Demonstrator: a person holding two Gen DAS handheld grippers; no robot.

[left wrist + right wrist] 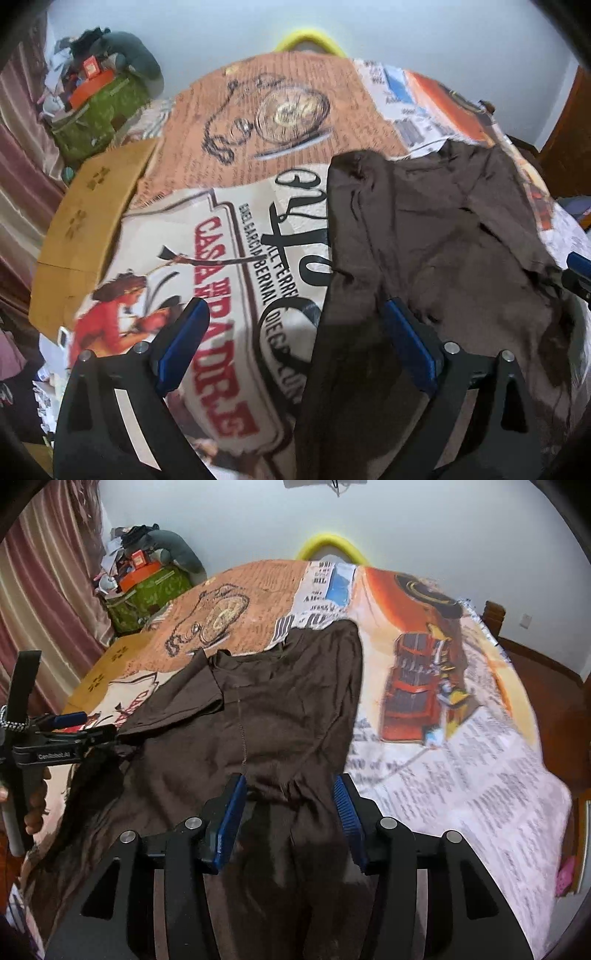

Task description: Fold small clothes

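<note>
Tilting down over brown shirt [280, 716], right gripper [291, 794] parted

The shirt [266, 720] is plain dark brown. The blanket [461, 768] under it is a patchwork of orange, cream and white newsprint with red lettering. The gripper pads [232, 823] are blue on black frames.

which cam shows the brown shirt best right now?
Right wrist. The brown shirt lies nearly whole on the bedspread, sleeve and far edge visible, with the right gripper open over its near edge. Left wrist shows only part of it, cut off at the frame's right and behind the left gripper.
</note>
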